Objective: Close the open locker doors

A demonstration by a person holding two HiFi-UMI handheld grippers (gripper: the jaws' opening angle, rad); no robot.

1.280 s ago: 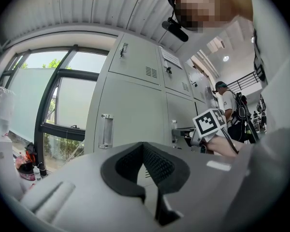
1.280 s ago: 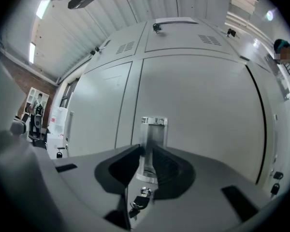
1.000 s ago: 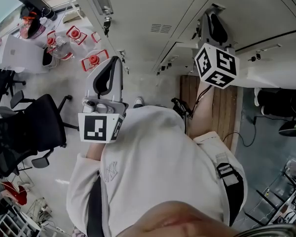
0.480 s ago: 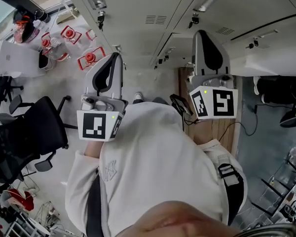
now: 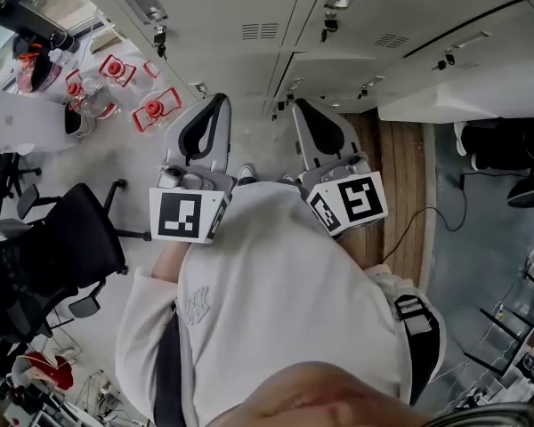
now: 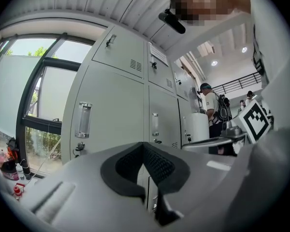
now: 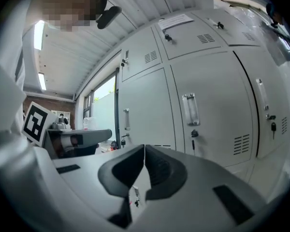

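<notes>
Grey lockers [image 5: 249, 16] run along the top of the head view. A pale panel [image 5: 463, 92] juts out from the row at the right; I cannot tell if it is an open door. The locker doors [image 6: 116, 105] in the left gripper view and the doors [image 7: 208, 110] in the right gripper view look flush, with handles and keys. My left gripper [image 5: 215, 107] and right gripper [image 5: 301, 109] are held side by side in front of my chest, both pointing at the lockers. Each is shut and holds nothing, as seen for the left gripper [image 6: 144, 146] and the right gripper [image 7: 144, 150].
A black office chair [image 5: 53, 247] stands at the left. Beyond it is a table with red-lidded containers [image 5: 116, 92]. A wooden floor strip [image 5: 405, 176] with a cable lies at the right. A person with a backpack [image 6: 210, 108] stands further down the locker row.
My right gripper has come down from high up at the lockers and swung left to sit beside the left gripper. The left gripper has barely moved.
</notes>
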